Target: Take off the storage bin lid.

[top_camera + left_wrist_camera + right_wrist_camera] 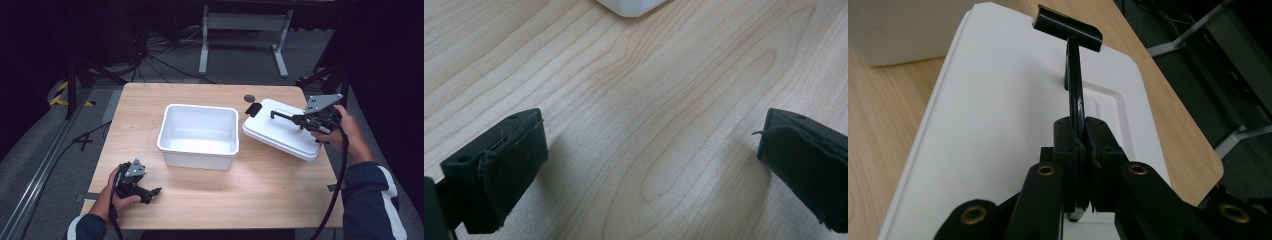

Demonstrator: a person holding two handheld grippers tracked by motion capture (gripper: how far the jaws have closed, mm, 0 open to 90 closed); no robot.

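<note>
Clamping the black handle [1075, 107] of the white lid [285, 131] at right of frame, the right claw [306, 120] has the open tub [199, 134] lying to its left, while the left claw [150, 192] idles wide open, empty.

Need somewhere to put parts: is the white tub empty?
Empty: the white tub shows only its bare white floor in the high view.

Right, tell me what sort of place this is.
Probably a lab or recording studio rather than a home: dark drapes all round, loose cables on the grey floor, yellow-black hazard tape, and a lone wooden table.
</note>
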